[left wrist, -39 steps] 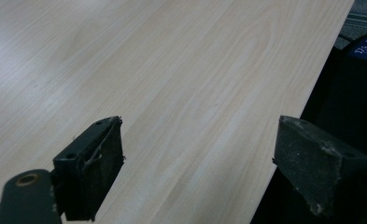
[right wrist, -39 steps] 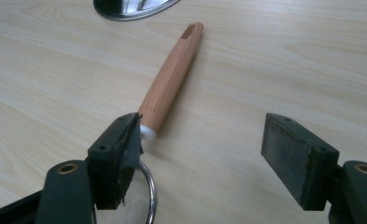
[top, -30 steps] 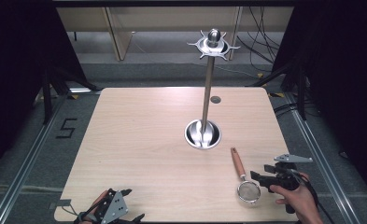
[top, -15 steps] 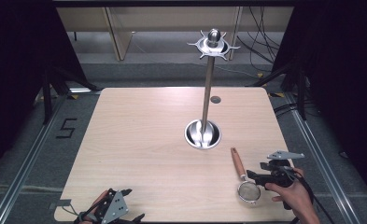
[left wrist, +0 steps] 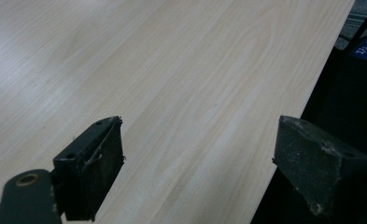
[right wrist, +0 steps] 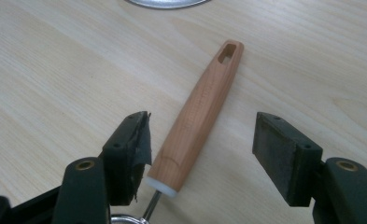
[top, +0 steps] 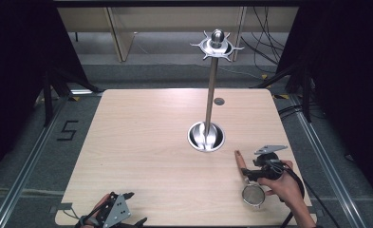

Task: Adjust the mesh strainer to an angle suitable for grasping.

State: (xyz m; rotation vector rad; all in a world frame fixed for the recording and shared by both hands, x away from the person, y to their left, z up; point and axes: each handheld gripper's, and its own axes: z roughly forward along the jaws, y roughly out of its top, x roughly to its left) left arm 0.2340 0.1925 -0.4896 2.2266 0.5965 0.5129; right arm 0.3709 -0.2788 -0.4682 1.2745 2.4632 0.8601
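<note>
The small metal mesh strainer with a tapered light-wood handle [right wrist: 201, 109] lies flat on the pale wood-grain worktop [top: 141, 142], its handle between the two black jaws of the right hand-held gripper [right wrist: 202, 154]. Those jaws have just been closing in on the handle, yet they stand apart: a gap shows between each pad and the wood, narrower on the side nearest the handle's base, so nothing is clamped yet. In the high view the strainer's round mesh bowl [top: 253, 195] sits just under the person's right hand [top: 281, 183], on the near side of the gripper, while the handle runs away past the jaw tips.

The handle widens toward its far end, where a slot-shaped hanging hole is cut through, and ends near the bowl in a white collar on a thin metal stem.

By my reading the work is at its start: the grasp is lined up but not made, and lifting the strainer remains. The hanging hole suggests it may go onto the tall polished steel stand with a round base and a crown of hooks [top: 211, 76], which rises beyond the jaw tips, well apart from them.

The left hand-held gripper [left wrist: 197, 158] hovers over bare worktop near its edge, jaws wide apart with nothing between them.
</note>
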